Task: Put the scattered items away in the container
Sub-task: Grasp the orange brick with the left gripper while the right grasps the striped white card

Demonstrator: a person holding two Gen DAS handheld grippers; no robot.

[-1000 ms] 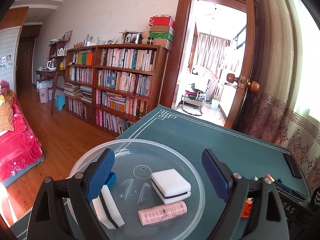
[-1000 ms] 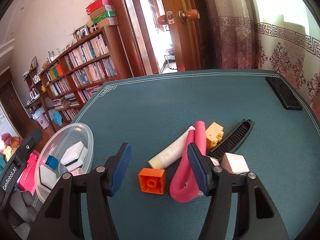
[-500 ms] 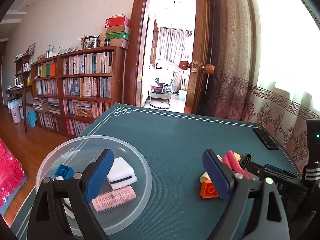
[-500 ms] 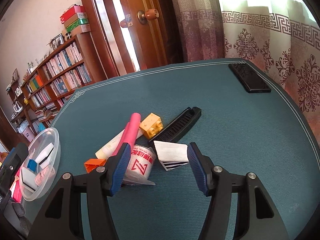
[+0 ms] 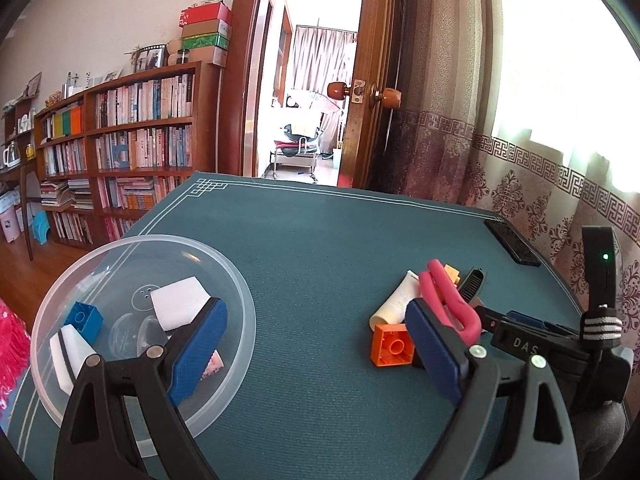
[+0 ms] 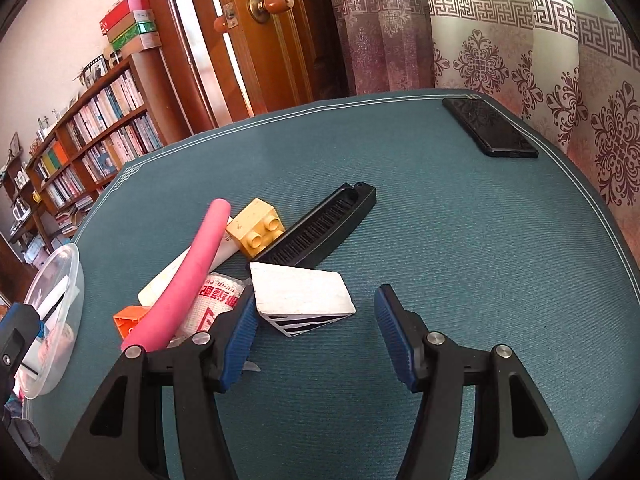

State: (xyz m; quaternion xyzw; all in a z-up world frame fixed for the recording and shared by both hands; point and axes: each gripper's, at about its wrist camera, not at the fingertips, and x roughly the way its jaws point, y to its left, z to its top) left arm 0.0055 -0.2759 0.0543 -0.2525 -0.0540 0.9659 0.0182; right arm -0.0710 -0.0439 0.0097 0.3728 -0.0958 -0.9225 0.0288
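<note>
Swinging right since a second ago, my left gripper [image 5: 316,344] now hangs wide apart and empty over bare counter [image 5: 328,240], with the clear bowl [image 5: 244,300] at its nine o'clock. My right gripper [image 6: 316,324] has closed in on the white sponge [image 6: 300,292], which sits between its spread fingers, the left fingertip [image 6: 242,328] just beside it, nothing clamped. Pink foam roller [image 6: 188,276], yellow brick [image 6: 258,228] and black comb [image 6: 324,224] lie at eleven to twelve o'clock.
</note>
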